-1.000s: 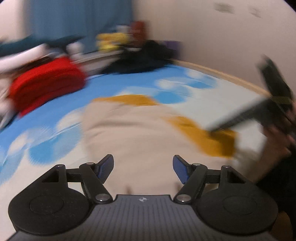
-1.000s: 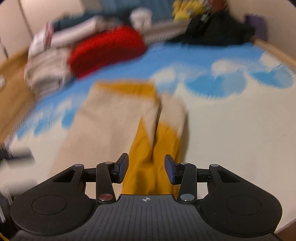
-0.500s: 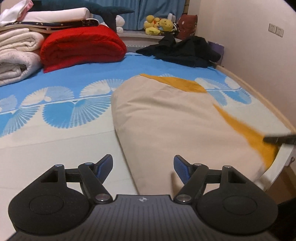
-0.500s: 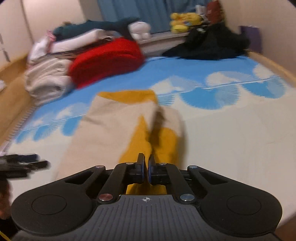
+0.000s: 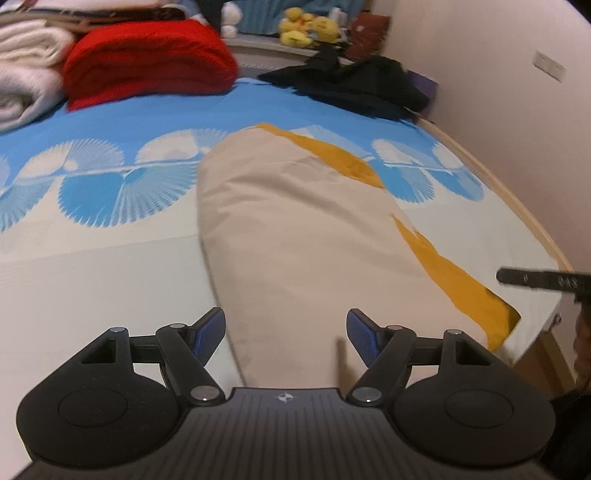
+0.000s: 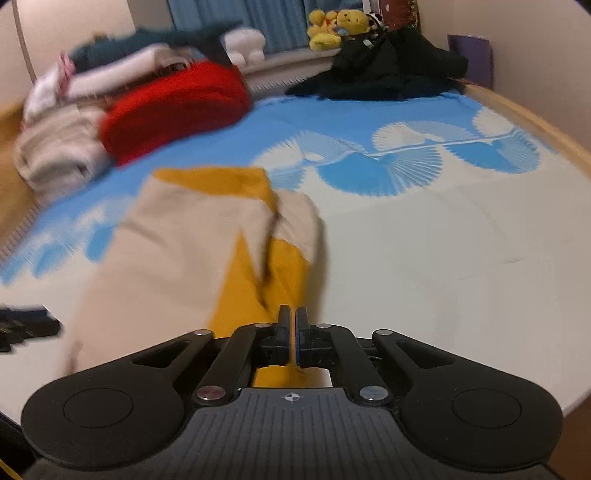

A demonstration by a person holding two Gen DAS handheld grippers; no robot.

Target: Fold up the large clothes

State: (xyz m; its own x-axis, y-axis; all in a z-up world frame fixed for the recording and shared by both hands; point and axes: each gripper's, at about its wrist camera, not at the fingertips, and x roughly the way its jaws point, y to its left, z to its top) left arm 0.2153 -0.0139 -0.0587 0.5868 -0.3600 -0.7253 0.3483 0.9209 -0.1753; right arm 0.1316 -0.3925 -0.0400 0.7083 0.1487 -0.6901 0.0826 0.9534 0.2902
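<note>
A beige garment with mustard-yellow edges [image 5: 295,236] lies lengthwise on the bed. My left gripper [image 5: 286,330] is open and empty above its near end. My right gripper [image 6: 292,325] is shut over the garment's yellow near corner [image 6: 269,280]; whether cloth is pinched between the fingers is not visible. The right gripper also shows as a dark bar at the right edge of the left wrist view [image 5: 543,278]. The left gripper shows blurred at the left edge of the right wrist view [image 6: 26,325].
A blue and white patterned sheet [image 5: 92,192] covers the bed. A red folded blanket [image 5: 147,61], white bedding [image 5: 22,74], a black clothes pile [image 5: 354,85] and plush toys [image 5: 306,31] lie at the far end. A wall [image 5: 498,92] runs along the right.
My right gripper has closed from open to shut at the garment's yellow corner. My left gripper has stayed open and has drawn in lower over the garment's near end.
</note>
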